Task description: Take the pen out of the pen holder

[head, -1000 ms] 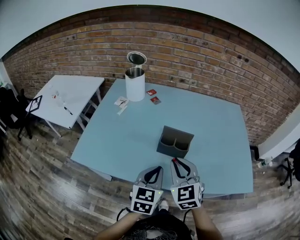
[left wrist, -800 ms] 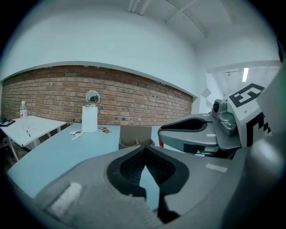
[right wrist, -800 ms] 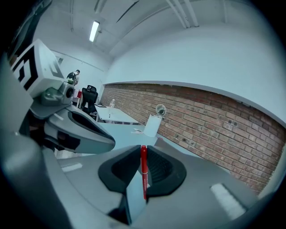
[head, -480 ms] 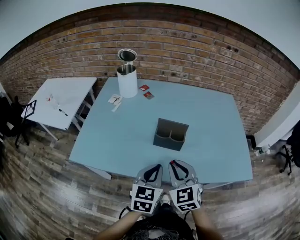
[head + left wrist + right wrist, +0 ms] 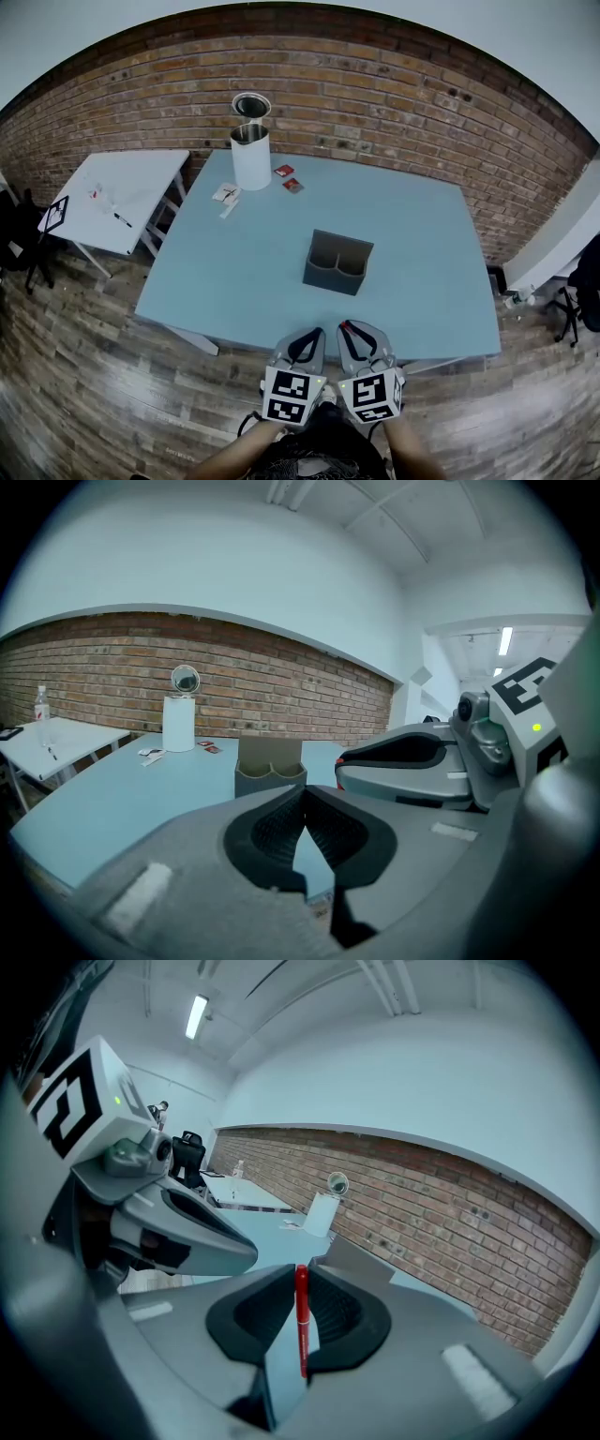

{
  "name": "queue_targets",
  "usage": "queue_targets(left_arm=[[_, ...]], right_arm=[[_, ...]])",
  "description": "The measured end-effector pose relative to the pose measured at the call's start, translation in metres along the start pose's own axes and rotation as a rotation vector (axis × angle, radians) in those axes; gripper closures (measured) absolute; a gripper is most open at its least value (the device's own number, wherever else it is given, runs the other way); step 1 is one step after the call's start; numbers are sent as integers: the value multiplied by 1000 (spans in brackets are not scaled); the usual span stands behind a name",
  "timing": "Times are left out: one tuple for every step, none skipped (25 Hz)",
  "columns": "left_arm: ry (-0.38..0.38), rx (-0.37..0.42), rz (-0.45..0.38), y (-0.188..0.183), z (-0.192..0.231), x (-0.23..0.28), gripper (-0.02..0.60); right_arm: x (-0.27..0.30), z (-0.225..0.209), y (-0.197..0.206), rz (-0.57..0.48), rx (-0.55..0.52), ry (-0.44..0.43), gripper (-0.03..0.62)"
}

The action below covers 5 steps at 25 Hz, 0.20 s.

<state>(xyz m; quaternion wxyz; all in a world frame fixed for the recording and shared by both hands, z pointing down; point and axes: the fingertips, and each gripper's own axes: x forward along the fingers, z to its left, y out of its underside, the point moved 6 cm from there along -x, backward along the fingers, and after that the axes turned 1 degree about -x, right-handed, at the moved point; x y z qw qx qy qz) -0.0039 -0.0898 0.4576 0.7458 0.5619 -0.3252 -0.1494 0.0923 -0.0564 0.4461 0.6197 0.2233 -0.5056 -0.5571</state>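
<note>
The dark grey two-compartment pen holder [image 5: 337, 262] stands on the light blue table [image 5: 234, 272]; no pen shows in it. My right gripper [image 5: 356, 330] hangs over the near table edge, shut on a red pen [image 5: 301, 1321] that stands upright between its jaws; the pen's end [image 5: 348, 324] peeks out in the head view. My left gripper [image 5: 304, 337] sits beside it, shut with nothing held. In the left gripper view [image 5: 302, 801] the holder [image 5: 270, 767] stands ahead. The right gripper view [image 5: 302, 1274] shows the holder [image 5: 354, 1258] partly hidden behind the jaws.
A white cylindrical bin [image 5: 250, 155] with a raised round lid stands at the table's far left corner, with small red packets [image 5: 288, 178] and paper slips [image 5: 225, 195] near it. A white side table [image 5: 117, 197] stands left. A brick wall [image 5: 394, 103] runs behind.
The table and holder have slid up and slightly left in the head view, as if the person stepped back. Both grippers keep their pose, the right still on the pen.
</note>
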Motion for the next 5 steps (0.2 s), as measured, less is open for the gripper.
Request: queue_targets(left_arm=[[-1, -1, 0, 0, 0, 0, 581], [-2, -2, 0, 0, 1, 0, 581], [-3, -3, 1, 1, 1, 0, 581], [-5, -5, 1, 1, 2, 1, 581], [-6, -6, 1, 1, 3, 1, 581]], right_arm=[[0, 0, 0, 1, 0, -1, 548], [0, 0, 0, 1, -2, -2, 548], [1, 0, -1, 0, -4, -4, 548], [1, 0, -2, -2, -8, -6, 548], [2, 0, -3, -4, -11, -8, 548]])
